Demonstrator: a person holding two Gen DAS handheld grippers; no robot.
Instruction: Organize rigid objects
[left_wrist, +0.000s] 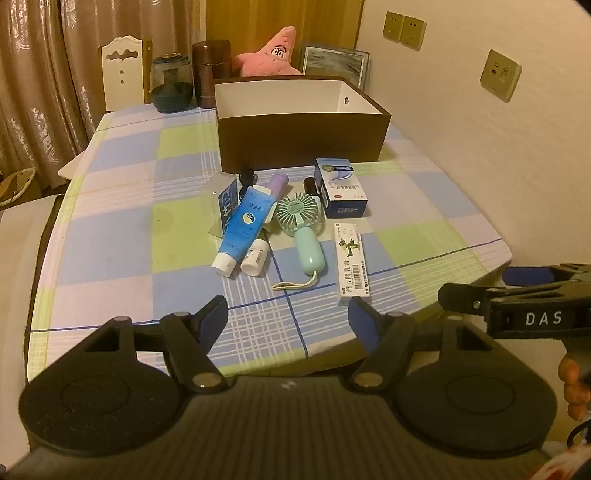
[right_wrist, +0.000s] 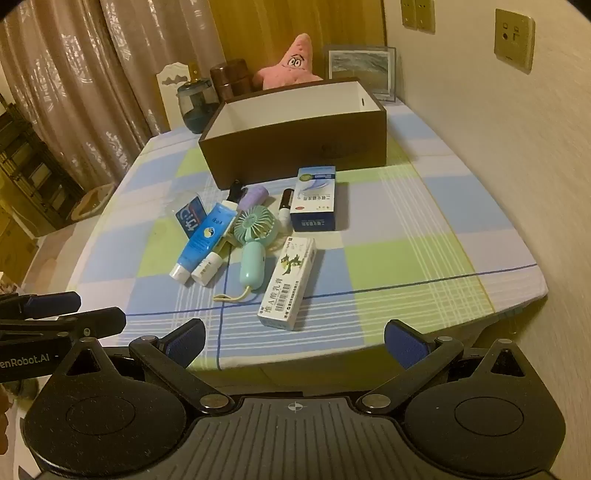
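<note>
while both fingers (left_wrist: 288, 319) (right_wrist: 293, 341) gape empty, checked tablecloth (left_wrist: 118, 236), curtains (left_wrist: 40, 74) behind.

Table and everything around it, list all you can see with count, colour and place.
Storage box: 1, brown with white inside, far centre of table.
Medicine cartons: 2; blue-white before the box, long white nearest.
Handheld fan: 1, mint green, pile centre.
Tube: 1, blue, white cap, left of fan.
Small bottle: 1, white, beside tube.
Purple cylinder: 1, behind fan.
Starfish plush: 1, pink, behind box.
Glass jar: 1, dark, far left.
Tablecloth: 1, blue-green-lilac checks.
Left gripper: open.
Right gripper: open.
</note>
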